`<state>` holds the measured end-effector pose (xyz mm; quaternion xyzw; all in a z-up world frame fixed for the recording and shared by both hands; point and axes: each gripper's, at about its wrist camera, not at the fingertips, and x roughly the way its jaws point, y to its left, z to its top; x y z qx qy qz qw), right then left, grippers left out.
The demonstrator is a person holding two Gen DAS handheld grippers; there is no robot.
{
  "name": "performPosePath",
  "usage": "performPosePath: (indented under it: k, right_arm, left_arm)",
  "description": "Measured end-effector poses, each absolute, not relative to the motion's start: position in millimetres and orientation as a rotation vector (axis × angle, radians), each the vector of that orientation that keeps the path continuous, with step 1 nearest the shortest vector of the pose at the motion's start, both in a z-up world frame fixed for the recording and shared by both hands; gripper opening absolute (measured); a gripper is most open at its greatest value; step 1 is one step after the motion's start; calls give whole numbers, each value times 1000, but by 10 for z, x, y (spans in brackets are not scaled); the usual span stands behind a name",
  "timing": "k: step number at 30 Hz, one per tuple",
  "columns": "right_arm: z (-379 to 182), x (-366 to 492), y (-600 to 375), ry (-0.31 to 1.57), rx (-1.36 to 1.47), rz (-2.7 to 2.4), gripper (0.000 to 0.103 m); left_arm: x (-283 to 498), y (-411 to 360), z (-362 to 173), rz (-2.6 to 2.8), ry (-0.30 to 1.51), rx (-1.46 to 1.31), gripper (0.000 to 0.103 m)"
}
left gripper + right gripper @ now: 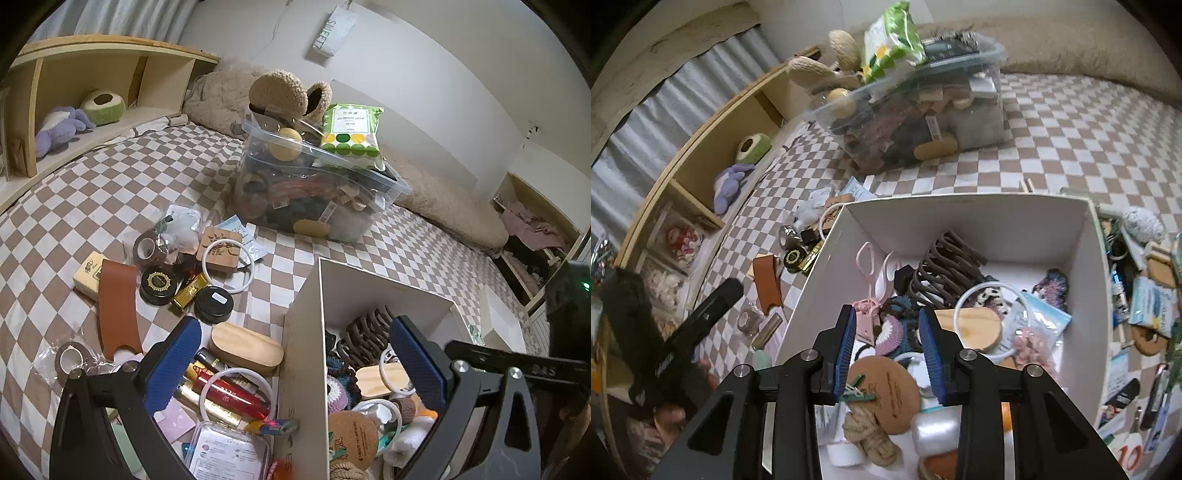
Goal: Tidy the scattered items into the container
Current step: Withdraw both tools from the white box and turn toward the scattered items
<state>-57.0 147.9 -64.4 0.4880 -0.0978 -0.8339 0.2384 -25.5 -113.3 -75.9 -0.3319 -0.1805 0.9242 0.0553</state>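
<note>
Above the white box (964,221), right gripper (888,350) tilts downward, empty.

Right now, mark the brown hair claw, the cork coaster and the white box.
brown hair claw (945,266), right wrist view, its teeth.
cork coaster (886,391), right wrist view, printed face.
white box (960,225), right wrist view, far inner wall.

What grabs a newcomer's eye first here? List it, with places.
The white box in the middle of the checkered bedspread, crammed with a brown claw clip, cork coaster and rings. Behind it stands a clear plastic bin topped by a green packet. Loose tins and tape lie left of the box.
</note>
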Motion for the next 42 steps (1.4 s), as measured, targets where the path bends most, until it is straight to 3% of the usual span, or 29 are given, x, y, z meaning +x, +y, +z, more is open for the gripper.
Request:
performPosePath:
  k: [2, 7, 11, 20, 42]
  right_arm:
    - [-591, -498, 1528, -255, 1298, -2315, 81]
    - [-520, -399, 1639, -254, 1254, -2346, 81]
    - [-439, -305, 1682, -196, 1180, -2420, 103]
    - [-412, -174, 1773, -55, 1082, -2528, 103]
    - [-398, -138, 3050, -257, 961, -2800, 103]
  left_arm:
    - [-246, -1144, -761, 2809, -553, -1006, 103]
    - [-238, -1148, -762, 2810, -550, -1011, 103]
    - [-224, -1144, -758, 2819, -533, -1012, 103]
    - [-229, -1119, -749, 2827, -520, -1013, 103]
    - [-303, -1110, -781, 2990, -333, -1088, 103]
